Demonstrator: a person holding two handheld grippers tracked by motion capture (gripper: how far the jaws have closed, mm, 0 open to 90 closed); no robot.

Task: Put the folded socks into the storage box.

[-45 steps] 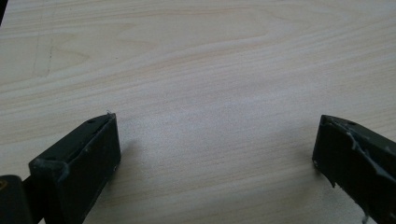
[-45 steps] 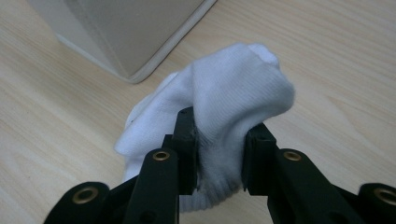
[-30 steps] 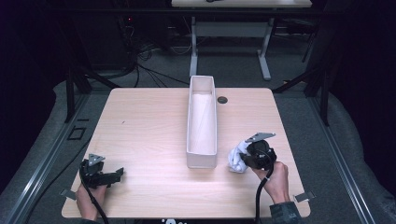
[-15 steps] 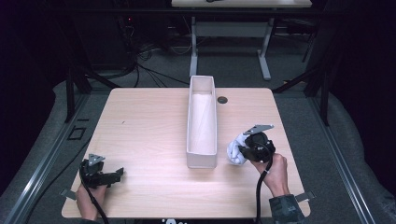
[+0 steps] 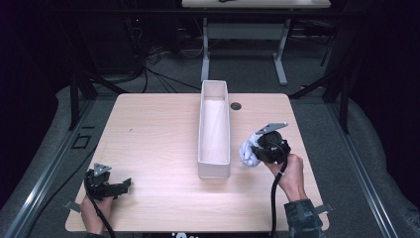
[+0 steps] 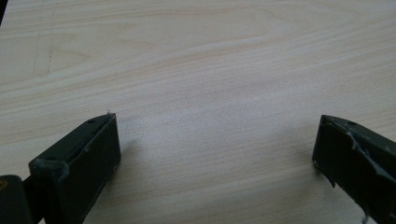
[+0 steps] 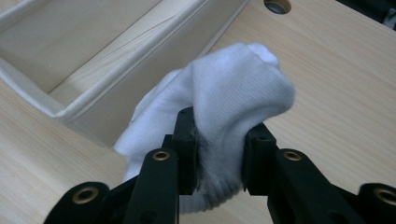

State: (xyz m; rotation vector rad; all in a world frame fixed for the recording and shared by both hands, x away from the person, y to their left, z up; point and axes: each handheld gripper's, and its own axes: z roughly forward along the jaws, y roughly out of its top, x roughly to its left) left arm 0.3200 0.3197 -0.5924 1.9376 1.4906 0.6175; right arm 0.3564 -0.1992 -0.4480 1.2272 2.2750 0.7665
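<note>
Your right gripper [image 7: 217, 156] pinches the white cloth [image 7: 224, 107] just beside the bin [image 5: 214, 130], at its 4 o'clock, lifted so it can clear the wall. Your left gripper [image 5: 106, 184] rests wide and empty at the table's [image 5: 148, 129] 7 o'clock, out of the way.
</note>
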